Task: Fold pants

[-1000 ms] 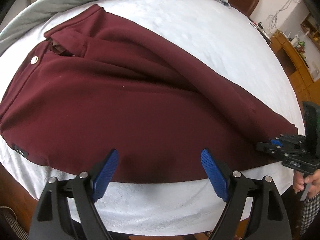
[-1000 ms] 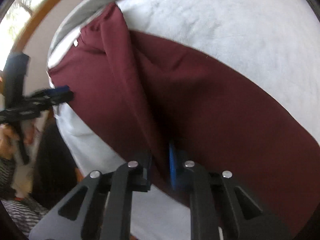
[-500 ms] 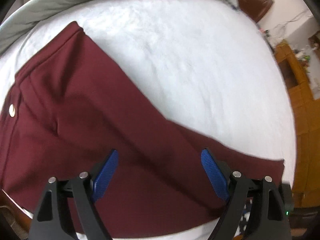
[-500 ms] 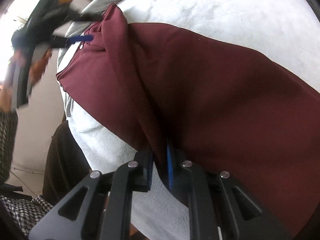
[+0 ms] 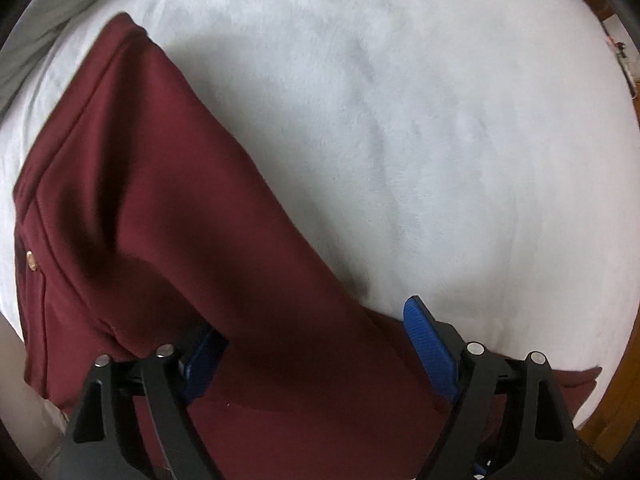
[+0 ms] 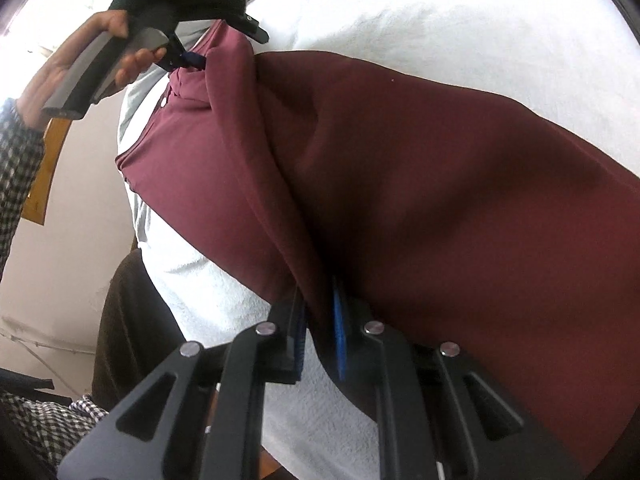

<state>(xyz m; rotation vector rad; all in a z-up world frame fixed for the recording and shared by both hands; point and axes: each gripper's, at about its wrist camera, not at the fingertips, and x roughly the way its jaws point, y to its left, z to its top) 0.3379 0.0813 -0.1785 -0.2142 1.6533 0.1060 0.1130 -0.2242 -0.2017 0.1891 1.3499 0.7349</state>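
The right gripper [image 6: 318, 334] is clamped on a raised fold of the maroon pants [image 6: 440, 208], its blue pads [image 6: 339, 336] pinching the cloth at the near edge of a bed with a white cover [image 6: 460, 12]. The left gripper [image 5: 318, 354] points down at the waistband end, jaws wide and pressing nothing — a ridge of fabric stands between them. The pants lie lengthwise across the white cover, thick and soft, doubled over along a long crease, with a small metal button [image 5: 31, 267] at the waist. A bare hand [image 6: 80, 64] in a checked sleeve [image 6: 18, 168] holds the left gripper's handle.
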